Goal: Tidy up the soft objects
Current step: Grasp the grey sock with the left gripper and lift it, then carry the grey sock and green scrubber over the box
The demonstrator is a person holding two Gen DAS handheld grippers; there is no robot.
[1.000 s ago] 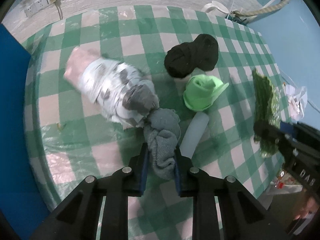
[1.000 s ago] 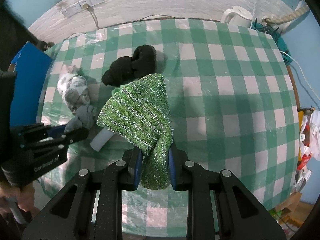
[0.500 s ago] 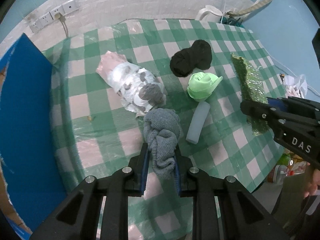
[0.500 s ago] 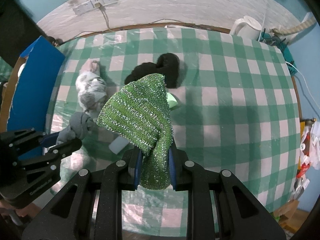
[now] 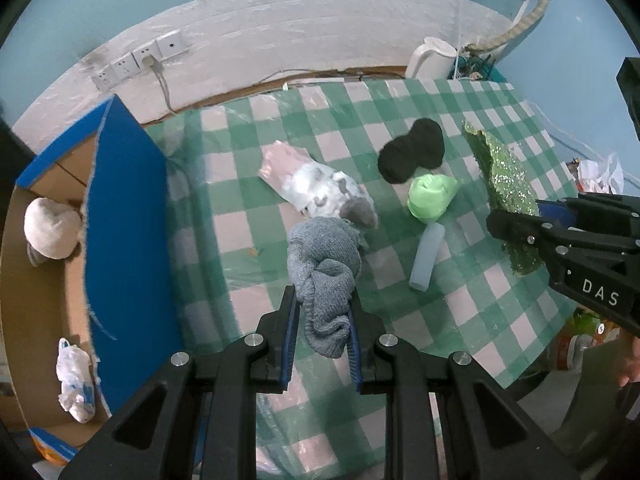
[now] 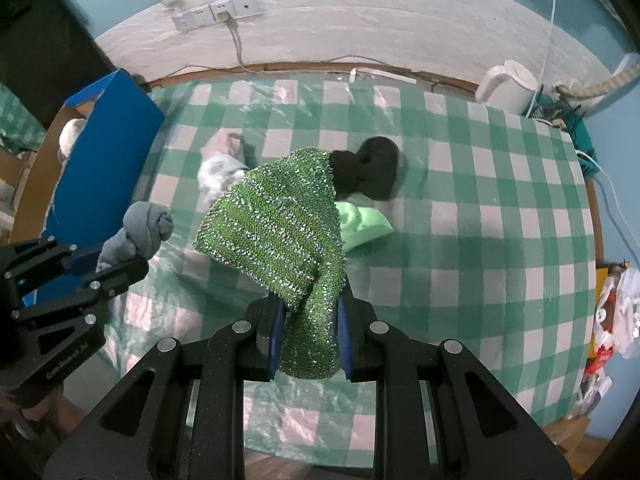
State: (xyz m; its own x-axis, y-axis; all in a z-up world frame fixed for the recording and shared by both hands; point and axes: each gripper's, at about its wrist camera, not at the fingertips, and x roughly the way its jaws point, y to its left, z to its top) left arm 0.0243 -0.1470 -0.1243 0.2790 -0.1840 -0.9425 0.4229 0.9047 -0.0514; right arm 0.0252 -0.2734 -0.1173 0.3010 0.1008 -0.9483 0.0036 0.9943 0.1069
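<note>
Both held cloths, grey sock [image 5: 324,276] and green cloth [image 6: 280,228], have risen above the table [image 6: 480,240].

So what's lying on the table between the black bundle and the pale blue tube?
The bright green roll sits between the black bundle and the pale blue tube, clearest in the left wrist view.

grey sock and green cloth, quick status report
Left gripper shut on grey sock, lifted. Right gripper shut on green cloth, lifted. Nothing between them and the cardboard box.
</note>
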